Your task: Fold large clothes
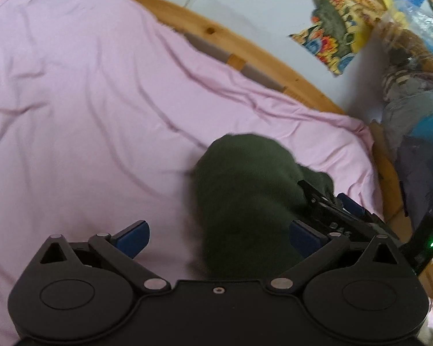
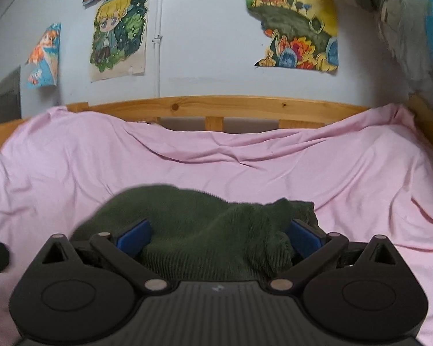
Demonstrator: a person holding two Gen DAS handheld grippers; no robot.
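Note:
A dark green ribbed garment (image 1: 245, 190) lies bunched on the pink bed sheet (image 1: 86, 101). My left gripper (image 1: 219, 238) is open, its blue pads wide apart, and the garment lies between and ahead of them. The right gripper shows at the right of the left wrist view (image 1: 332, 201), at the garment's edge. In the right wrist view the same garment (image 2: 205, 230) fills the gap between the blue pads of my right gripper (image 2: 219, 236), whose jaws stand wide apart around it.
The pink sheet (image 2: 245, 158) covers the bed. A wooden bed rail (image 2: 216, 106) runs along the far side against a pale wall with posters (image 2: 118, 28). A pile of clothes and bags (image 1: 412, 86) stands at the right beyond the bed's end.

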